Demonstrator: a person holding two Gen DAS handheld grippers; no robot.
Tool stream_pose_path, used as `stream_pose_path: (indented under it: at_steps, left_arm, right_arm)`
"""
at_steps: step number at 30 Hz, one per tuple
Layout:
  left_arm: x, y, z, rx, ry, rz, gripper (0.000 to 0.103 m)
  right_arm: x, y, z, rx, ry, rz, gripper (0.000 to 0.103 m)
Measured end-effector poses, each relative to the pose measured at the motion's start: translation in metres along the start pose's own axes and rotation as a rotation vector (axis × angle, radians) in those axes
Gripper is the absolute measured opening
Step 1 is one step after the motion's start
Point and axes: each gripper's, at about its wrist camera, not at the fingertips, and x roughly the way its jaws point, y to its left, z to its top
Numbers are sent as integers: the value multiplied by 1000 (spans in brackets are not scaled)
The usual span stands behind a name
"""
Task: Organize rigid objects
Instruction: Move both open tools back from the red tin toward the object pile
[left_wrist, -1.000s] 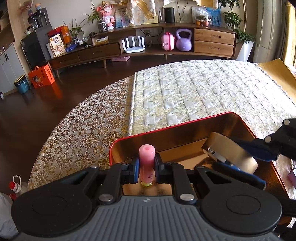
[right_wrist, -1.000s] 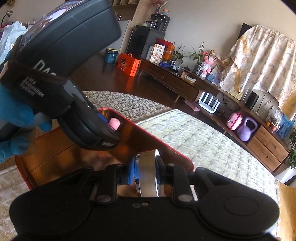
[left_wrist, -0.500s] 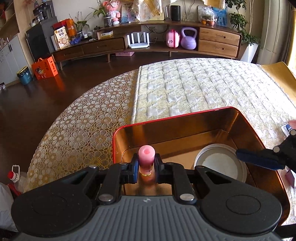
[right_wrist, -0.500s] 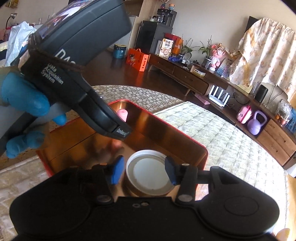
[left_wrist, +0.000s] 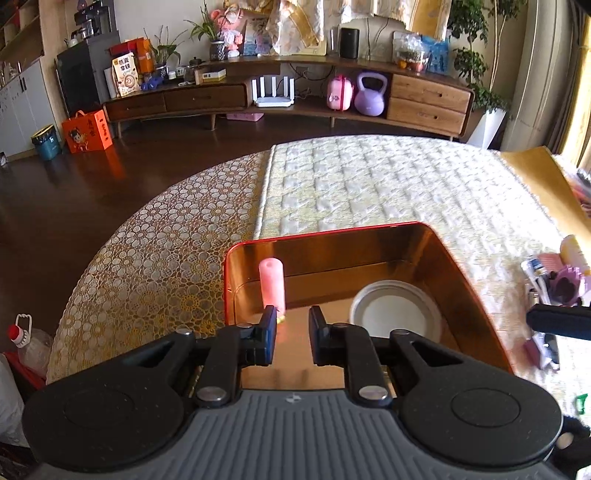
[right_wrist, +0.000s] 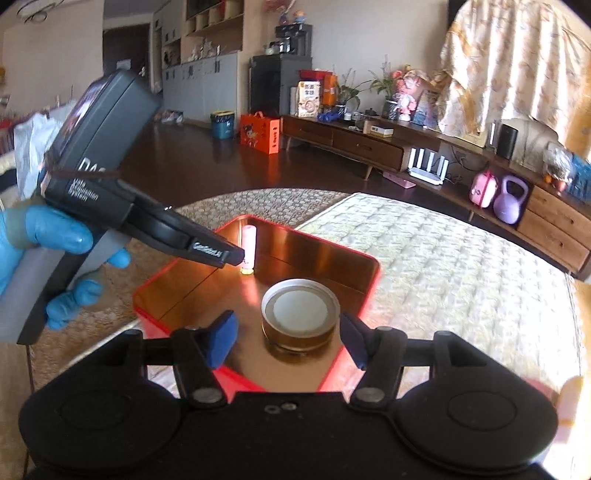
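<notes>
Lip balm (left_wrist: 272, 283) stands upright in the red tin's (left_wrist: 332, 232) far-left corner, round jar (right_wrist: 300, 313) lying nearby. Both the left gripper (left_wrist: 291, 328) and right gripper (right_wrist: 288, 338) are opening, pinching nothing; better lift straight away, not nudging either.

Dark wood floor (left_wrist: 110, 177), long low sideboard (left_wrist: 280, 99) w/ drawers, sunlit.

The left gripper (left_wrist: 291, 334) has its fingers (left_wrist: 267, 334) opening, with the upright pink tube (left_wrist: 272, 284) free beyond them in the red tin (left_wrist: 461, 273), near its left wall. A round lid (left_wrist: 397, 312) lies right.
</notes>
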Motion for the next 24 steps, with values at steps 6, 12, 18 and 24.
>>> stream_pose_path:
  at_steps: [6, 12, 18, 24]
  left_arm:
    - [-28, -10, -6, -5, -43, -23, 29]
    - [-56, -22, -16, -5, -68, -54, 29]
    - [-77, -35, -26, -36, -91, -96, 57]
    - [-96, -59, -38, -21, -135, -120, 77]
  right_arm:
    - [-35, -13, -12, 65, -28, -8, 68]
    - [-68, -25, -28, 114, -47, -37, 72]
    - [-99, -40, -46, 170, -61, -74, 78]
    - [-121, -59, -64, 232, -67, -118, 83]
